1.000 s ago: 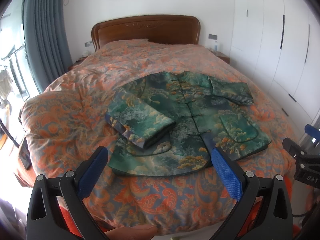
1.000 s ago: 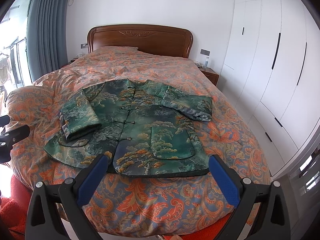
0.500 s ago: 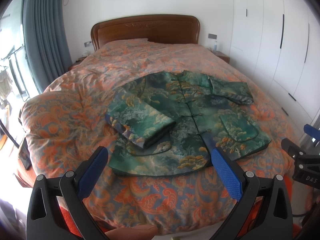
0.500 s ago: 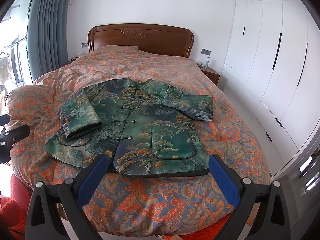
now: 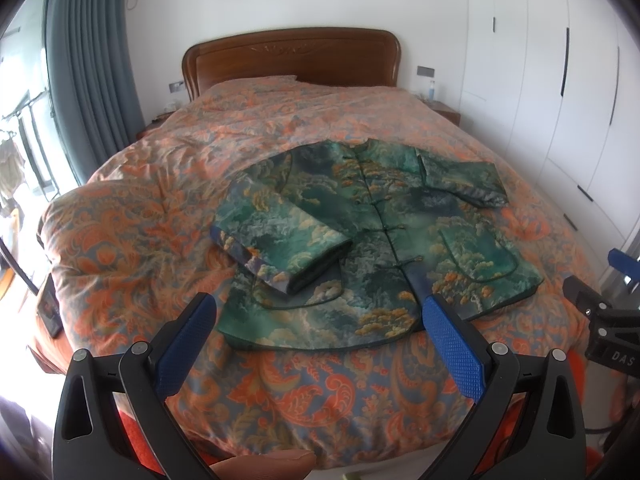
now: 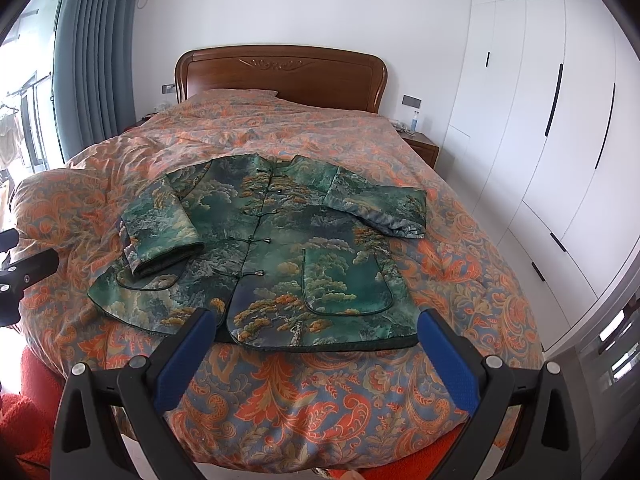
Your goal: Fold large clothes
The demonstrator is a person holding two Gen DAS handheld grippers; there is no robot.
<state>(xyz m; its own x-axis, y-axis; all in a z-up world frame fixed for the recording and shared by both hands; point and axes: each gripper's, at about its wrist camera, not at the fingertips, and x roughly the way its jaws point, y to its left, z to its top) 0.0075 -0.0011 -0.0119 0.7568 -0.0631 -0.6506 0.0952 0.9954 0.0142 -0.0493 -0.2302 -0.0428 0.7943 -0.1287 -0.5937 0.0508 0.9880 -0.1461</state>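
Note:
A green brocade jacket (image 5: 384,240) (image 6: 288,256) with knot buttons lies front up near the foot of the bed. Its left sleeve (image 5: 280,236) (image 6: 160,228) is folded in over the body, and its right sleeve (image 5: 460,180) (image 6: 376,204) sticks out to the right. My left gripper (image 5: 316,340) hovers open just short of the hem, holding nothing. My right gripper (image 6: 312,348) is also open and empty, its blue pads (image 6: 444,356) framing the hem's right half. Part of the right gripper (image 5: 600,316) shows at the edge of the left wrist view.
An orange and blue paisley quilt (image 5: 160,208) (image 6: 472,264) covers the bed, with a wooden headboard (image 6: 280,76) behind. White wardrobes (image 6: 540,120) line the right wall; a grey curtain (image 5: 92,60) hangs left. A nightstand (image 6: 420,144) stands at the back right. A fingertip (image 5: 272,462) shows at the bottom.
Both grippers have held nearly still, staying open. The jacket has not moved.

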